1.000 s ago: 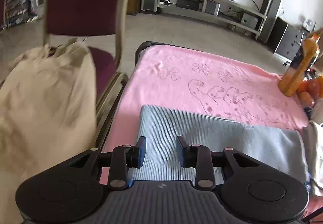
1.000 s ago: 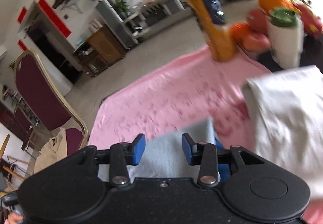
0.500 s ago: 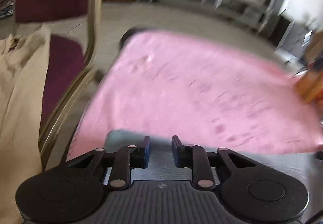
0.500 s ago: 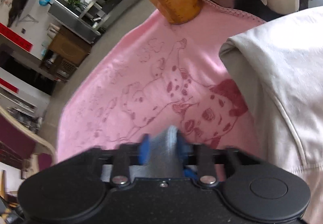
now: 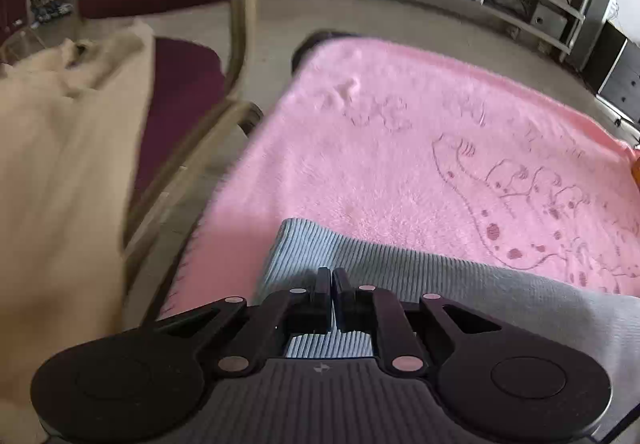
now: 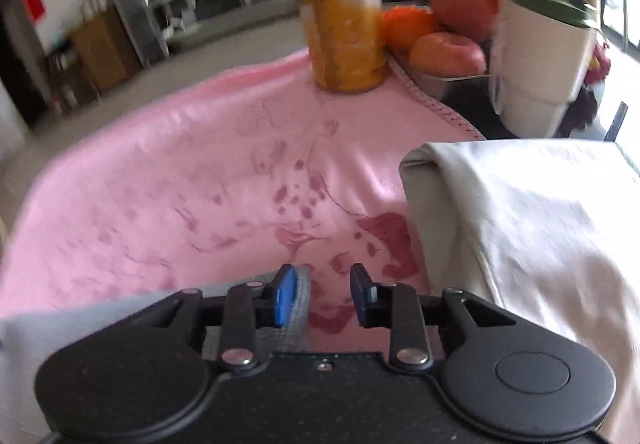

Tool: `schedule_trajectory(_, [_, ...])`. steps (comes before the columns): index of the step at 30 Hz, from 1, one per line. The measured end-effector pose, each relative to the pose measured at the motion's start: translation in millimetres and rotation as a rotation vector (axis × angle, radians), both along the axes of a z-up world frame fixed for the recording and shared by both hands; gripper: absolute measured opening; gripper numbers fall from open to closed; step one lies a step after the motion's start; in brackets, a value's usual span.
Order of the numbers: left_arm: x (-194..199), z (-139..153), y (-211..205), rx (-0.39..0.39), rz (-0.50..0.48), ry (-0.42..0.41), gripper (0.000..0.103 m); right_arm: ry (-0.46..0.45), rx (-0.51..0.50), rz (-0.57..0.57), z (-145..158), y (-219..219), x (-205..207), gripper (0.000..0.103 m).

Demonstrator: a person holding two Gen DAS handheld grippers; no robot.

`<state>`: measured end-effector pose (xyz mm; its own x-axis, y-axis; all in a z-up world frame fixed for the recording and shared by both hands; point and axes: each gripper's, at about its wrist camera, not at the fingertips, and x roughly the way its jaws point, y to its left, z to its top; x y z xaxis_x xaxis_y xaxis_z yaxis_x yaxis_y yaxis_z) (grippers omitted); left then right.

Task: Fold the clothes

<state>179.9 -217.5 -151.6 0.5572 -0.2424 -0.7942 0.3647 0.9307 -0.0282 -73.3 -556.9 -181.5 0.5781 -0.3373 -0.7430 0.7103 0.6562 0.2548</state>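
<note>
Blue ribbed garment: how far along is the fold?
Done: white garment lies folded on the pink blanket. In hand: left gripper shut on the blue ribbed garment; right gripper open at its edge. Left: beige garment on the chair.

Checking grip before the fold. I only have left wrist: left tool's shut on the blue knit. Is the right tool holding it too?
Observer: No. The right tool is open; the blue knit only lies against one pad.
Operator: Anything beside it?
Observer: A folded white garment lies on the blanket, to the tool's right.
Operator: Far edge?
Observer: An orange bottle stands on the blanket's far edge.
</note>
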Motion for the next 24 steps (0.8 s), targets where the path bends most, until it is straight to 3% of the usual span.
schedule_trajectory(3, [-19.6,9.2,-7.4,-0.017,-0.054,-0.043,0.023,-0.129,0.024,0.017,22.3,10.8,-18.2,0.029])
schedule_trajectory(8, [-40.7,10.2,-30.8,-0.070,-0.191,-0.076,0.024,-0.296,0.090,0.112,33.2,19.9,-17.3,0.028])
schedule_trajectory(10, [-49.1,10.6,-40.2,-0.092,-0.246,-0.089,0.024,-0.349,0.226,0.155,20.7,14.9,-10.0,0.026])
schedule_trajectory(13, [-56.0,6.4,-54.0,-0.118,-0.313,-0.080,0.018,-0.439,0.519,0.231,-9.9,4.7,7.4,0.021])
schedule_trajectory(15, [-50.6,-4.5,-62.8,-0.128,-0.330,-0.023,0.018,-0.444,0.631,0.260,-28.4,1.5,19.1,0.021])
schedule_trajectory(17, [-49.9,-17.4,-65.5,-0.094,-0.318,0.015,0.020,-0.390,0.662,0.245,-44.1,-2.0,26.2,0.021])
schedule_trajectory(18, [-47.9,-23.1,-65.3,-0.079,-0.309,0.026,0.024,-0.342,0.660,0.214,-51.5,-5.5,27.2,0.020])
schedule_trajectory(19, [-45.6,-24.0,-64.0,-0.085,-0.301,0.036,0.027,-0.284,0.648,0.170,-58.6,-10.3,26.5,0.006])
schedule_trajectory(20, [-43.3,-23.9,-62.4,-0.094,-0.292,0.046,0.030,-0.254,0.646,0.116,-64.9,-17.4,22.4,0.000])
schedule_trajectory(24, [-34.0,-20.4,-49.8,-0.108,-0.218,0.068,0.029,-0.286,0.557,-0.111,-56.0,-42.8,-13.5,0.000])
